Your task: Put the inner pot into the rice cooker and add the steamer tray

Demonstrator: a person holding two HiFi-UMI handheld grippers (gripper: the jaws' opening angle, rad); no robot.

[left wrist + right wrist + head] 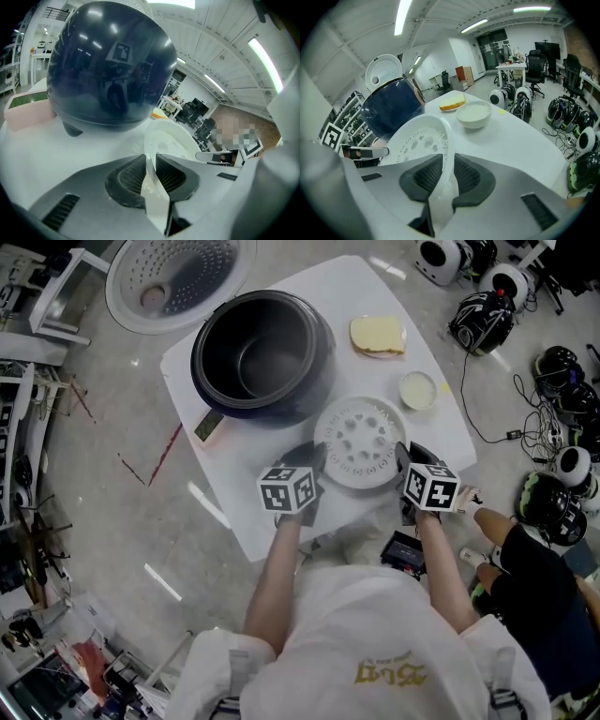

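Now, from left to right:

- At the far left, the rice cooker's white perforated lid (pixel 173 277) stands swung open, past the table's edge.
- Next to it, the dark blue rice cooker (pixel 317 352) sits on the far left part of the white table (pixel 225 484). The inner pot (pixel 253 367) is seated inside it, mouth up and uncovered. A small panel (pixel 208 426) juts from the cooker's near left side.
- We hold the left gripper (pixel 317 460) on the near side of the cooker. In the left gripper view, the left gripper (pixel 150 161) has its ribbed pads pressed onto the left rim of the steamer tray (pixel 168 138), with the cooker's rounded wall (pixel 108 65) looming just beyond.
- The white steamer tray (pixel 359 442), round and pierced with holes, lies near the middle of the table, just near and right of the cooker, between our two grippers. We cannot tell whether it rests on the table.
- We hold the right gripper (pixel 403 460) at the tray's right rim. In the right gripper view, the right gripper (pixel 445 173) is clamped on that rim of the tray (pixel 419 140).
- Farther right, a small white bowl (pixel 418 390) stands beyond the tray, and a pale yellow spongy block (pixel 377 336) lies farther still.
- On the floor at the right lie black and white helmet-like units (pixel 480 320) and cables (pixel 525 423).
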